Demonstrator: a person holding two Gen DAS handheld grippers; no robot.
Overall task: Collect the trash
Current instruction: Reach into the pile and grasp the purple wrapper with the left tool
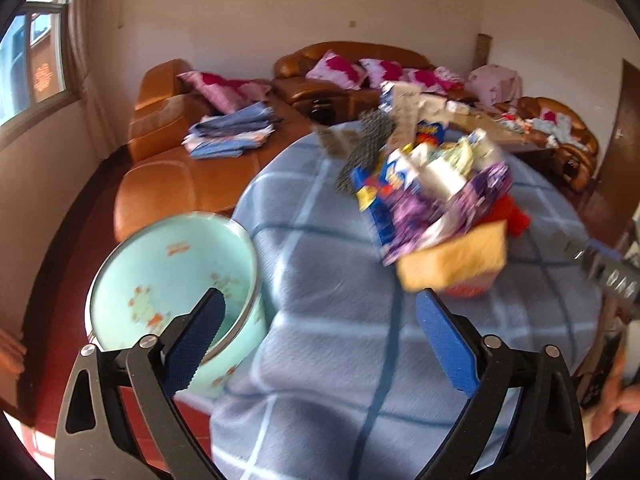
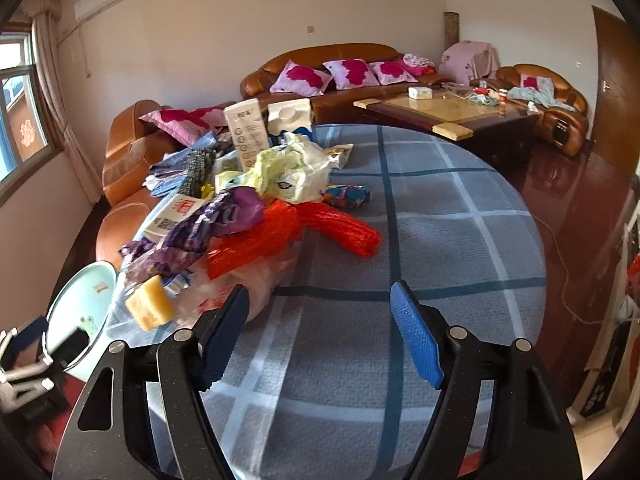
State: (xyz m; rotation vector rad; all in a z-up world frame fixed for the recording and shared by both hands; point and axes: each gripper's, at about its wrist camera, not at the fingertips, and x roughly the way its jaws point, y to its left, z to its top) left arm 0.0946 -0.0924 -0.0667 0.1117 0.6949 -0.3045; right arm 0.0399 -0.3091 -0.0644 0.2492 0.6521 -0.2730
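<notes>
Covering the round tabletop (image 2: 420,216) is a blue-grey cloth with a dark and white grid; it is carrying the trash pile (image 2: 248,208) on its left half, toward the sofa (image 2: 320,80) side. Pile is looking mixed: a tall white carton (image 2: 247,132) standing at the back, crumpled pale-yellow plastic bags (image 2: 292,168) in the middle, an orange-red mesh net (image 2: 320,228) lying across the near-right side, a purple crinkled wrapper (image 2: 212,228) on the left, and a yellow sponge block (image 2: 150,307) at the near-left edge. Left wrist view is motion-blurred, so the same pile (image 1: 432,192) is reading as smeared colours there, sponge (image 1: 452,256) nearest the camera.

Mint-green bin (image 1: 172,280) with cartoon prints is sitting on the red floor just beside the tabletop's left edge, mouth open, inside looking empty from here.

Left gripper (image 1: 320,308) is hovering over the tabletop edge between bin and pile, fingers (image 1: 200,336) spread wide, holding nothing. Right gripper (image 2: 322,304) is hovering over bare cloth just right of the pile, fingers (image 2: 416,340) also spread wide, gripping nothing.
</notes>
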